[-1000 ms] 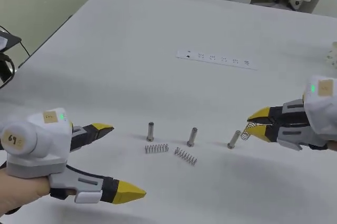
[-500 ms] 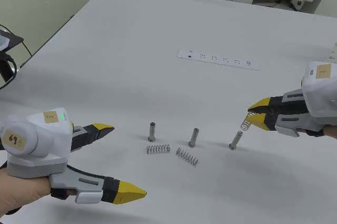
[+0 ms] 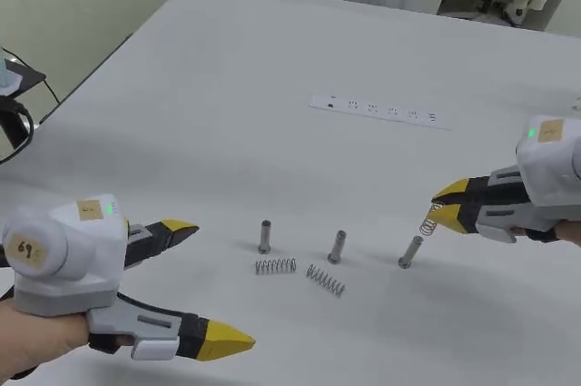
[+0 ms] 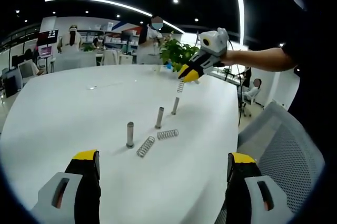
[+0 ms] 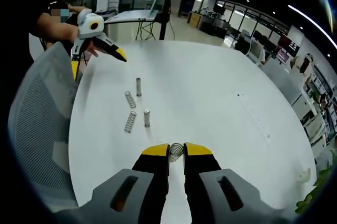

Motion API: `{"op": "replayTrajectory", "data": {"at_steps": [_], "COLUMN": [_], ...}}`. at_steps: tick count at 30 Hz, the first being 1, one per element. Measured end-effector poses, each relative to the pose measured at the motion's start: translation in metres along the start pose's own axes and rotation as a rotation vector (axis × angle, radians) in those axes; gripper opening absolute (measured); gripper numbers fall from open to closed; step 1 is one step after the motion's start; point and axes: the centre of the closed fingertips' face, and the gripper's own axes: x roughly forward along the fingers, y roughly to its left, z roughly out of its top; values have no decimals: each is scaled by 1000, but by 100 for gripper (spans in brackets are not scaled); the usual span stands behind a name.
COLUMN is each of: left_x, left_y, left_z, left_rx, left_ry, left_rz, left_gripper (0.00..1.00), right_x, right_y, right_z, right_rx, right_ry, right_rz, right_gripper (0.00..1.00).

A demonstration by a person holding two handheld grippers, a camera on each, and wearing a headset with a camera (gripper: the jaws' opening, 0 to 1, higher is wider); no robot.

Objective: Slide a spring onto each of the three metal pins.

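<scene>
Three metal pins (image 3: pixel 338 246) upright on white table (image 3: pixel 272 113), two loose springs (image 3: pixel 275 266) lying just near of them. Right gripper (image 3: pixel 438 209) clamped on third spring (image 3: pixel 428 220), seemingly just above rightmost pin (image 3: pixel 410 251). Left gripper (image 3: pixel 224 284) spread wide, holding nothing, near left.

White worktable (image 3: pixel 272 86), power strip (image 3: pixel 379 112) — open office, ceiling light strips (image 4: pixel 95 2), mesh chair (image 4: pixel 284 145)

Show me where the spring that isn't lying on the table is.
In the head view, on the right, the spring hangs from the shut jaws of the right gripper, close above the top of the rightmost pin.
</scene>
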Motion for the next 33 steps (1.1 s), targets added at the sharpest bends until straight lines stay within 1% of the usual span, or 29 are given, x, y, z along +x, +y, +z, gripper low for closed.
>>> {"op": "replayTrajectory", "data": {"at_steps": [4, 20, 33], "left_x": [0, 0, -1], "left_y": [0, 1, 1], "left_z": [0, -1, -4], "left_rx": [1, -3, -8], "left_ry": [2, 1, 6], "left_rz": [0, -1, 5], "left_gripper": [98, 98, 98], "right_x": [3, 10, 17], "right_y": [2, 3, 6], "right_z": [-3, -8, -13], "right_rx": [1, 17, 22], "right_ry": [9, 13, 24], "right_rz": [8, 16, 21], "right_gripper": [7, 7, 7]}}
